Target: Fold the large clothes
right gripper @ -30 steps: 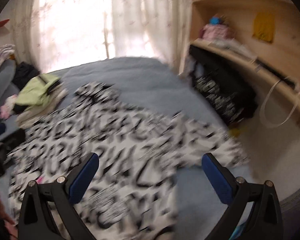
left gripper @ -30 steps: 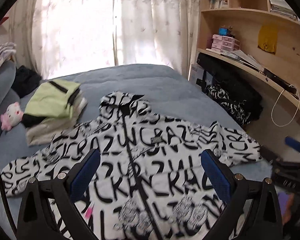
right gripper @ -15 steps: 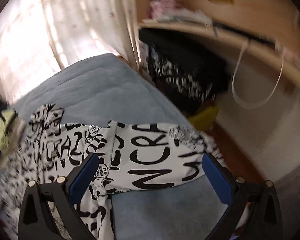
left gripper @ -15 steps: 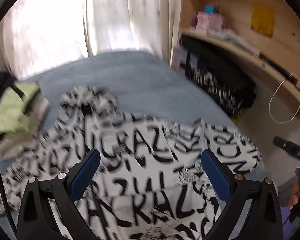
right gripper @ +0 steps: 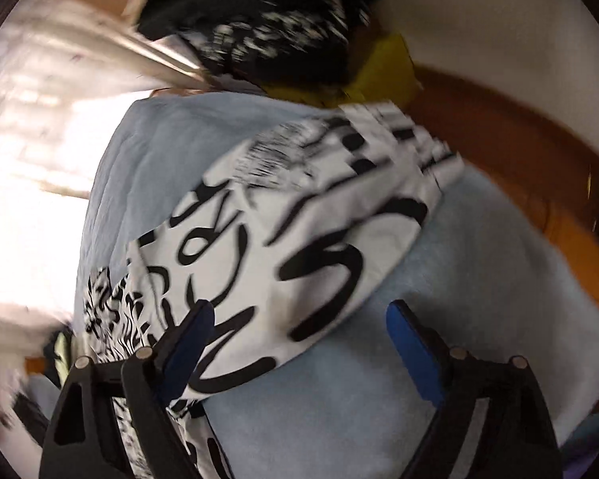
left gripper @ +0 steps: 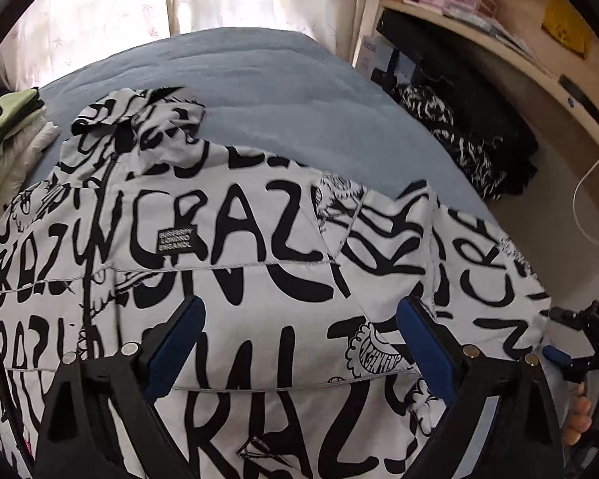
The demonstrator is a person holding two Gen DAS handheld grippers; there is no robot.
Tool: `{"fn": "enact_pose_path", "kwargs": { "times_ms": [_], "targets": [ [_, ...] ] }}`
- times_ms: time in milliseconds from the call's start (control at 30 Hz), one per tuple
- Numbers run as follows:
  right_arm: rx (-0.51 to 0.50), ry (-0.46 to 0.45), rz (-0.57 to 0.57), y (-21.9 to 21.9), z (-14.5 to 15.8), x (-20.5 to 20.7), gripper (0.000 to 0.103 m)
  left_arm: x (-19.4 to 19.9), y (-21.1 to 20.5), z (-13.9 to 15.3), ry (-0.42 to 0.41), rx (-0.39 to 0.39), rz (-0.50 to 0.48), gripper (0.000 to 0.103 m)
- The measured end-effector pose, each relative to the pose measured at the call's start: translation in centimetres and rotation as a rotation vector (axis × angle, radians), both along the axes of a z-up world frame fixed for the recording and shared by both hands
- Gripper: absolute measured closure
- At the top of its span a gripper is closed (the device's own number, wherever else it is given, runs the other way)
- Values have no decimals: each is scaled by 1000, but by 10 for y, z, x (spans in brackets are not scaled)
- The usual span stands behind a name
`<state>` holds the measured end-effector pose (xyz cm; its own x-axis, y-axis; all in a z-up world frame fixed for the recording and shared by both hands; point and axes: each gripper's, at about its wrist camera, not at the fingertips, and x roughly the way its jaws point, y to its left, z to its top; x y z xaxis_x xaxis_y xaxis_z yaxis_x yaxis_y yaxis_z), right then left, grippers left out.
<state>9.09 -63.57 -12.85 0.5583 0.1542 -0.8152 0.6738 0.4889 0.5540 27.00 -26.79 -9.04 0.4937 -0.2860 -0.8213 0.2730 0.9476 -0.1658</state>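
I see the jacket (left gripper: 235,263) lying unfolded on the bed (left gripper: 259,80), with both grippers, left (left gripper: 299,343) and right (right gripper: 295,343), closing, apparently empty.

Left gripper (left gripper: 299,335): we hold it tilted downward, blue pads wide apart, jaws closing with nothing pressed between them.
Right gripper (right gripper: 299,339): we angle it downward too, rolled to one side, jaws closing from wide, pads free of any grip.
Right hand (left gripper: 579,415): our fingers wrap the right gripper's handle, glimpsed at the left wrist view's edge.
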Motion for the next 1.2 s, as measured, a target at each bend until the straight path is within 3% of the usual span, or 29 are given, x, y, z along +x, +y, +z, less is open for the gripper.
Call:
{"fn": "enact_pose_path", "kwargs": {
  "times_ms": [233, 400, 433, 467, 500, 533, 633, 733, 833, 933, 1067, 1200],
  "targets": [
    [82, -84, -109, -11, -17, 14, 14, 6, -6, -14, 39, -28, 14, 14],
    [70, -160, -211, -22, -23, 24, 18, 8, -3, -9, 51, -63, -22, 15],
    [52, -162, -223, -23, -21, 25, 39, 9, -1, -6, 47, -58, -23, 15],
    [41, -158, -218, -24, -21, 29, 70, 8, 1, -4, 44, -46, -24, 15],
    [35, -159, -205, -24, -20, 33, 85, 9, 5, -1, 34, -33, -23, 15],
    [21, -167, -203, -23, -15, 35, 94, 9, 10, 3, 22, -23, -21, 15],
    [-138, -244, -177, -5, 25, 35, 96, 11, 35, 14, -13, -36, 7, 15],
    [-314, -393, -55, 41, 90, 46, 96, 12, 70, 28, -30, -85, 49, 15],
    [-420, -524, 137, 104, 144, 64, 97, 11, 112, 41, -62, -135, 105, 15],
    [-494, -582, 349, 175, 172, 81, 96, 8, 154, 49, -87, -158, 170, 15],
    [-575, -532, 612, 271, 158, 111, 95, 9, 205, 55, -119, -113, 239, 15],
    [-578, -393, 799, 334, 93, 127, 95, 3, 244, 49, -121, -88, 271, 15]
  ]
}}
